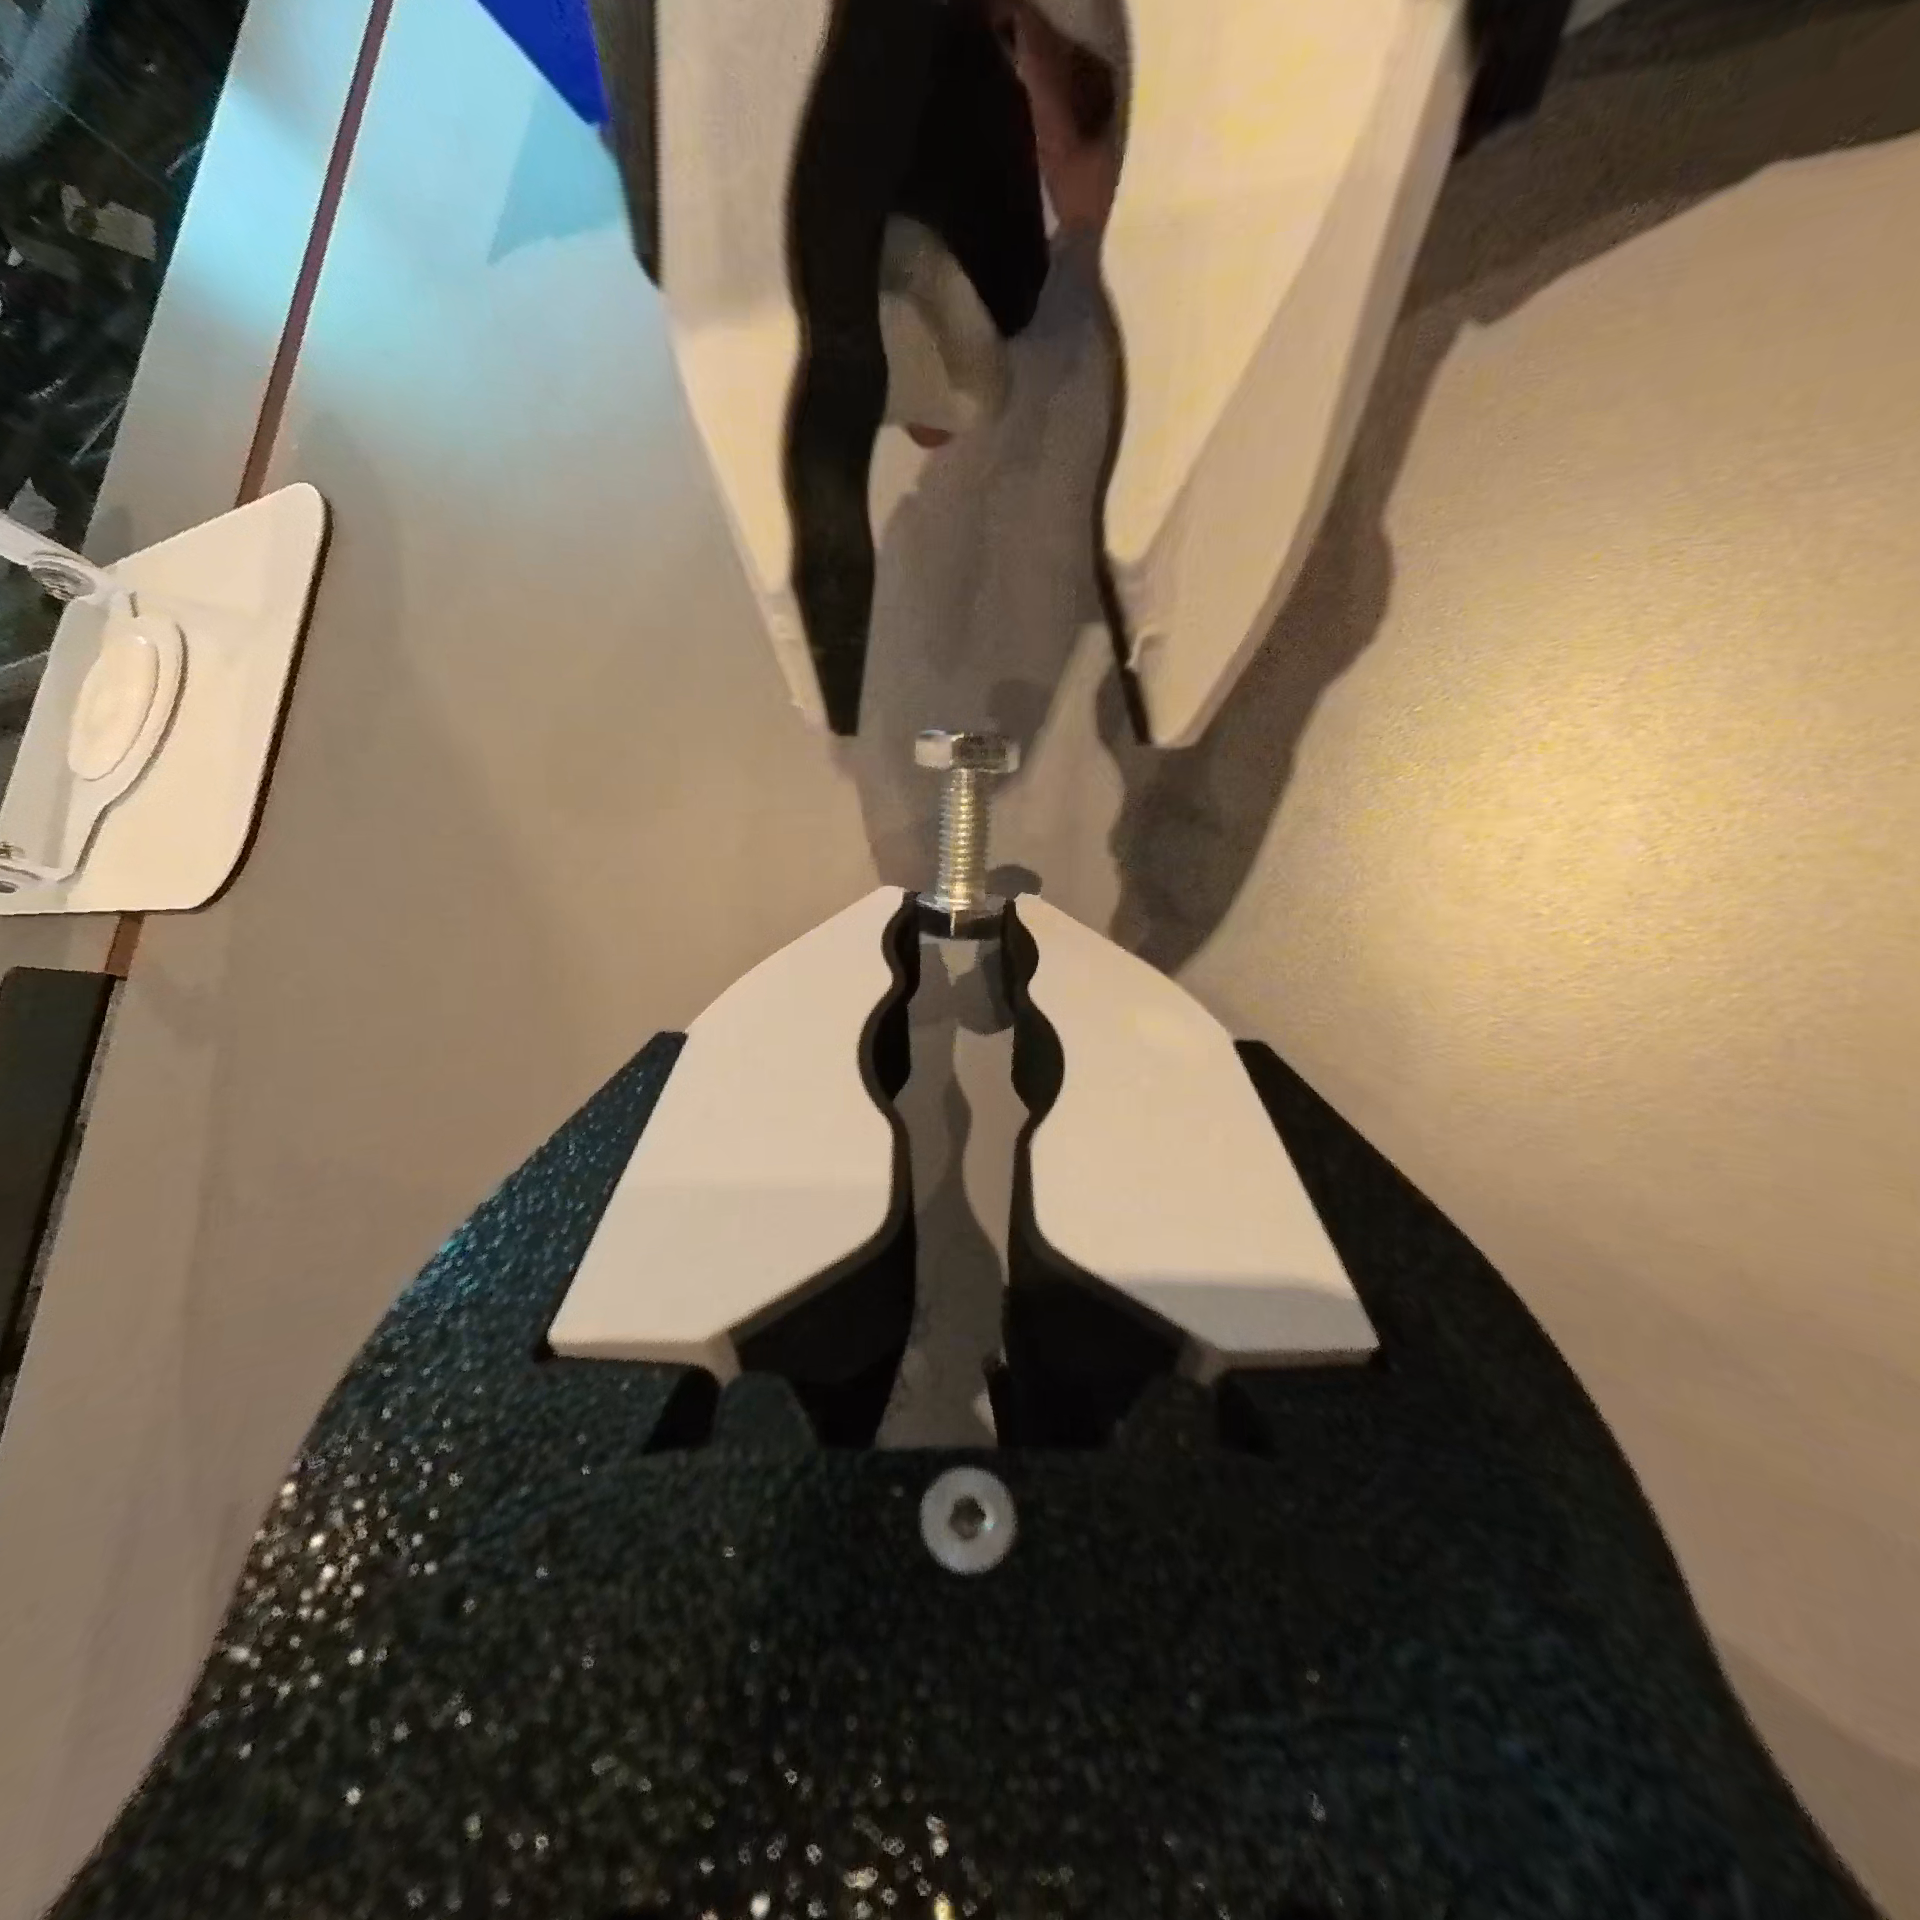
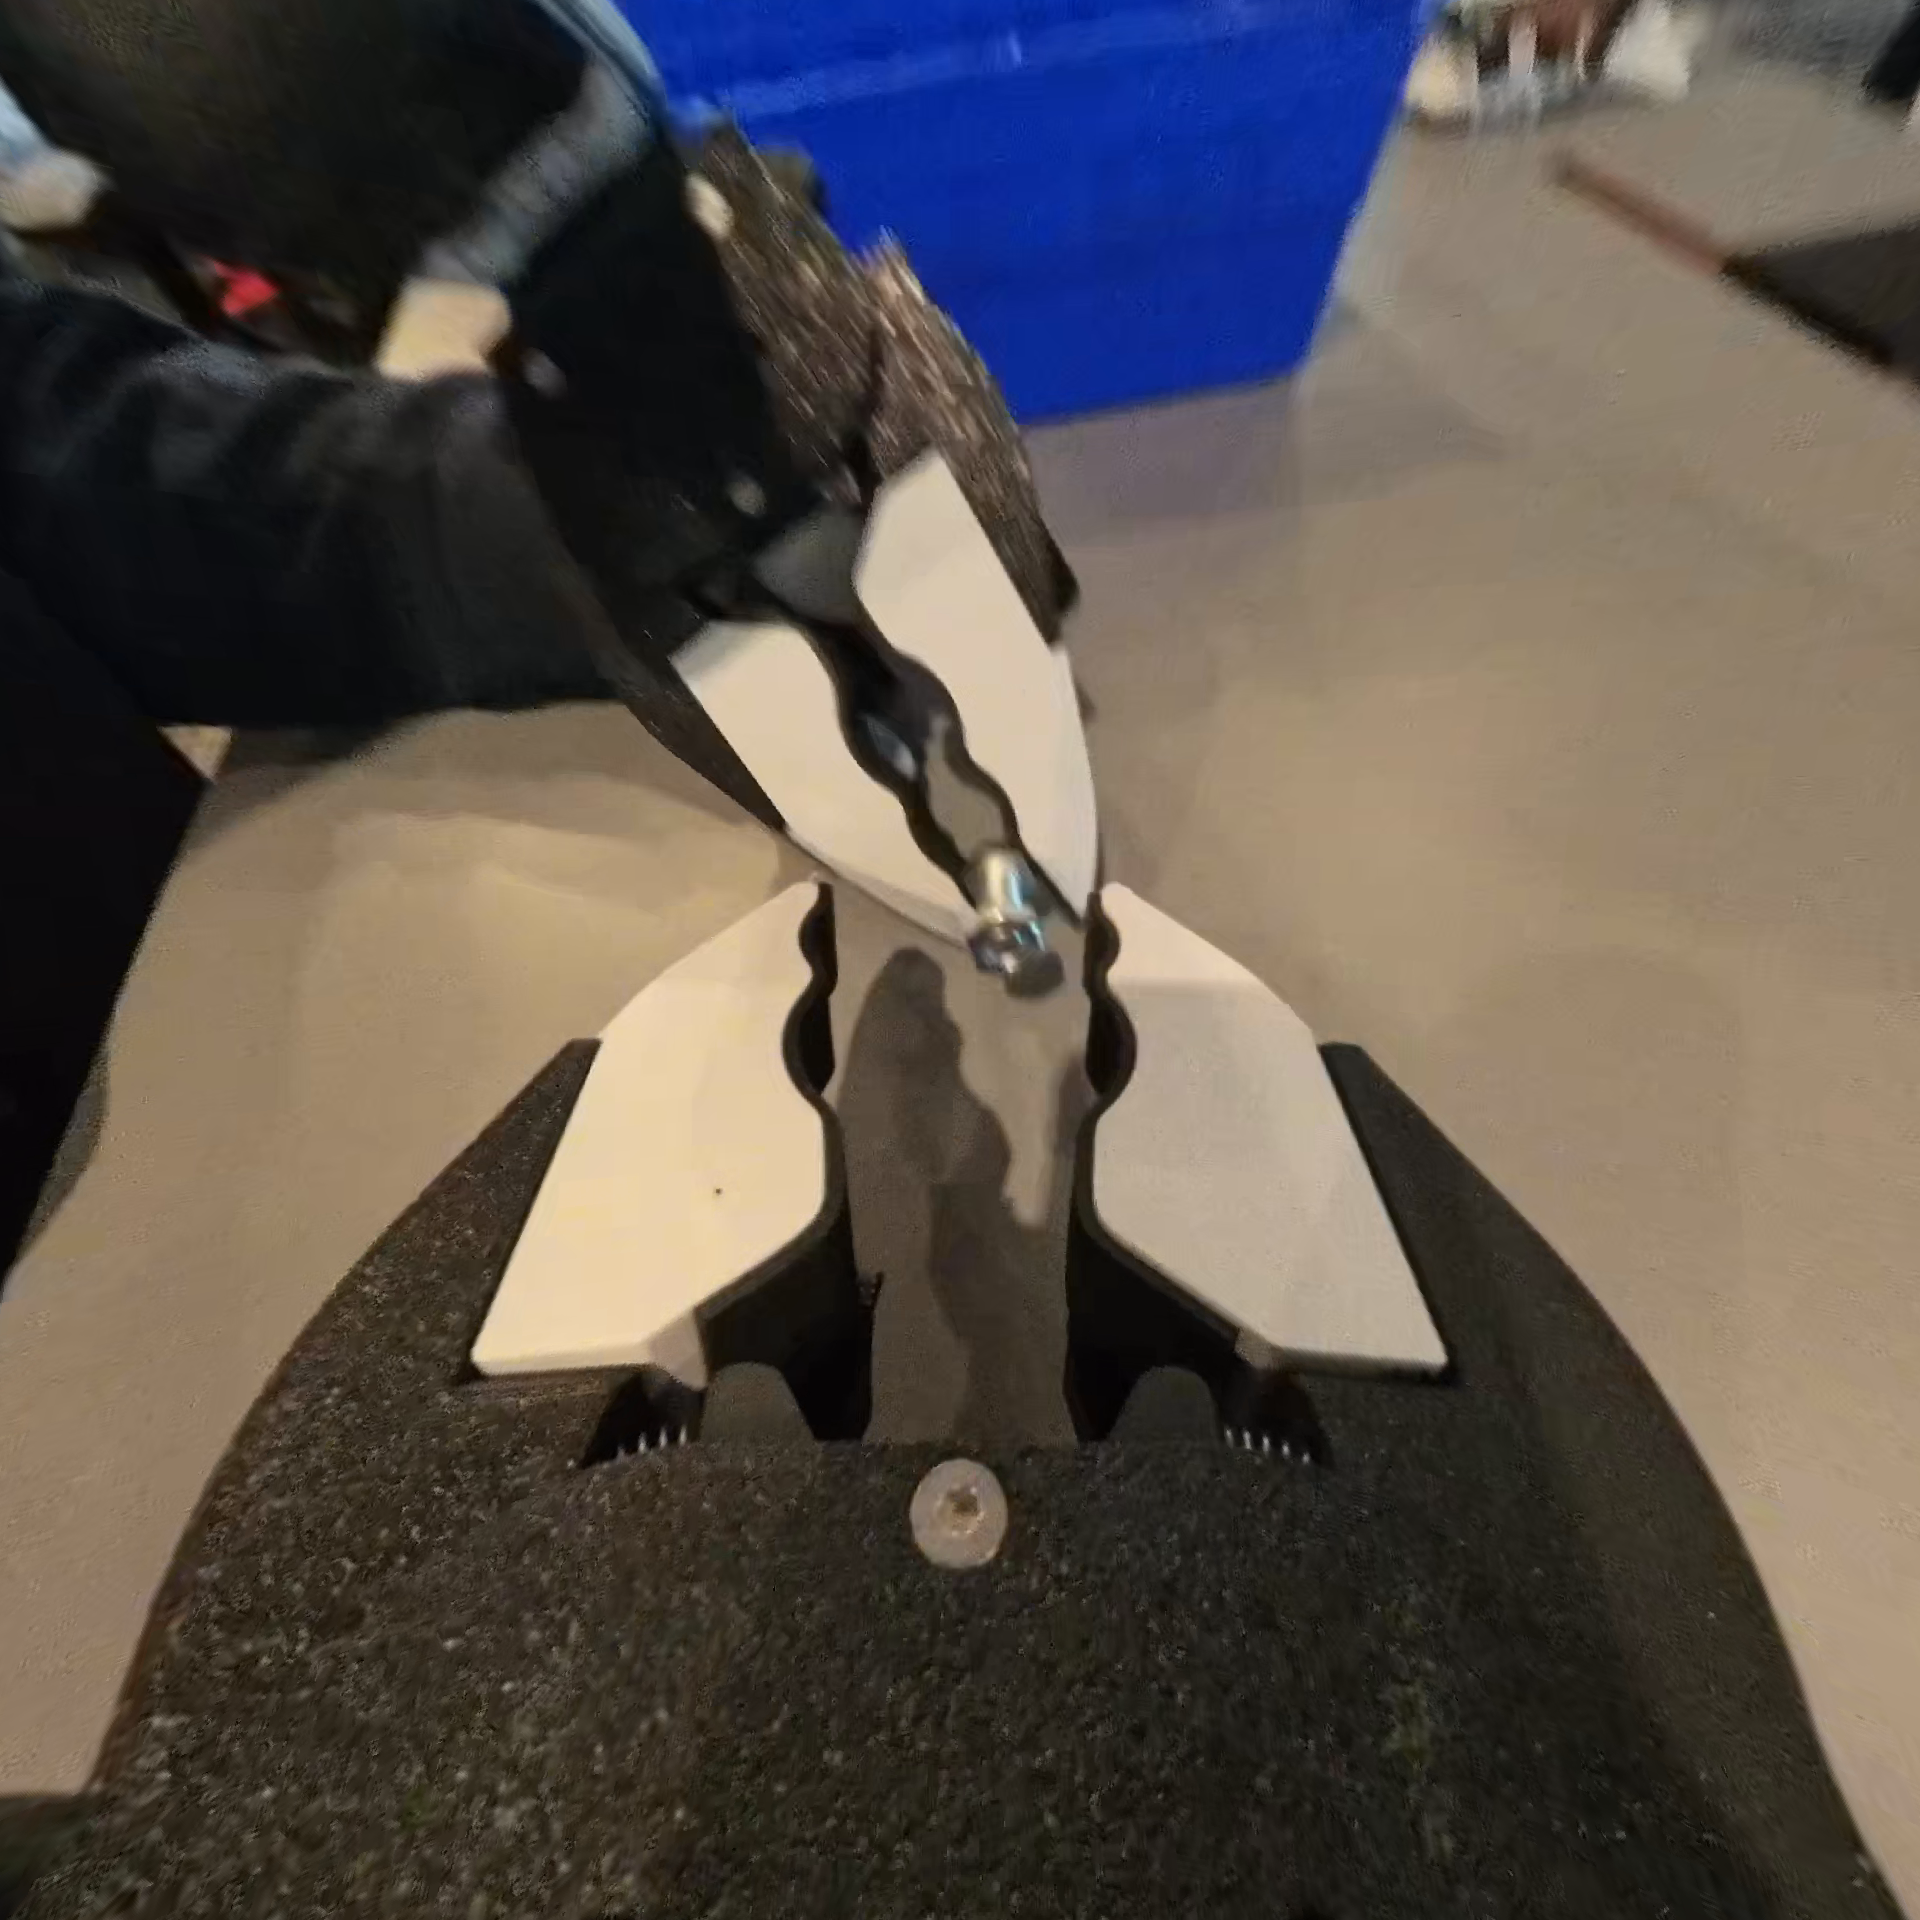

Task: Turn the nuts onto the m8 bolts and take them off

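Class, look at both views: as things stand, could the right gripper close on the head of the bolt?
Probably yes. The right gripper is open, and the bolt head points at its gap, bare. The left gripper holds only the nut end, so nothing blocks the way.

Left tongs (image 1: 961,914) grip nut (image 1: 958,921) on bolt (image 1: 966,821); right tongs (image 1: 992,727) gape.

a beige table (image 1: 1558,935) carries a white plate (image 1: 197,717) at its edge.

Workshop or lab-like room, plain beige tabletop (image 2: 1558,831), large blue bin (image 2: 1091,187) beyond it, white mounting plate (image 1: 197,707) at table edge, grey floor, cluttered blurred background
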### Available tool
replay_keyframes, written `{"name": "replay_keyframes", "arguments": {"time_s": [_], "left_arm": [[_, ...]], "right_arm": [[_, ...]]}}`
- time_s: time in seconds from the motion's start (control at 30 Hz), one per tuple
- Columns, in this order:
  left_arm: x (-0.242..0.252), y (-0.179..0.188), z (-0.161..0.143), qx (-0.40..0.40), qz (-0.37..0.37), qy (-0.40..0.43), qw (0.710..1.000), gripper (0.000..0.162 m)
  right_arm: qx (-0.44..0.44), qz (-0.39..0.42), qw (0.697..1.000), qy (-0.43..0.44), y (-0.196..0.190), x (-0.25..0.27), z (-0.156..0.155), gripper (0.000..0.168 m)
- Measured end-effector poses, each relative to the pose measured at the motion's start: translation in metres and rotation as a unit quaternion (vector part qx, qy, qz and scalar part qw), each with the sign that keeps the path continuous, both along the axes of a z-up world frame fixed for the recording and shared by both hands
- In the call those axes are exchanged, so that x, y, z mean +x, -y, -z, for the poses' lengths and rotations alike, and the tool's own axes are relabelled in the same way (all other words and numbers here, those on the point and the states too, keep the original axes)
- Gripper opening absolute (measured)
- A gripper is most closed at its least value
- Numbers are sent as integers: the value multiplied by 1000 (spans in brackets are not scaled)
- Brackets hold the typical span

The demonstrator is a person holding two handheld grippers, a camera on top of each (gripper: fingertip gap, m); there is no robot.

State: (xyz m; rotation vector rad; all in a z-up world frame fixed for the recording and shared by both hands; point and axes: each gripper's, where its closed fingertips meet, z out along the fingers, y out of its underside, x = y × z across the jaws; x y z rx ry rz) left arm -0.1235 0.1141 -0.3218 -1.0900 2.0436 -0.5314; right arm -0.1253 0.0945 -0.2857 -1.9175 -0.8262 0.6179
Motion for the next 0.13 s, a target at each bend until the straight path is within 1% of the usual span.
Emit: {"name": "replay_keyframes", "arguments": {"time_s": [0.03, 0.13], "left_arm": [[0, 0, 0, 0, -1, 0, 1000, 14], [0, 1, 1, 1, 1, -2, 1000, 14]], "right_arm": [[-22, 9, 1000, 8, -1, 4, 8, 46], [-60, -6, 998, 15, 2, -2, 19, 46]]}}
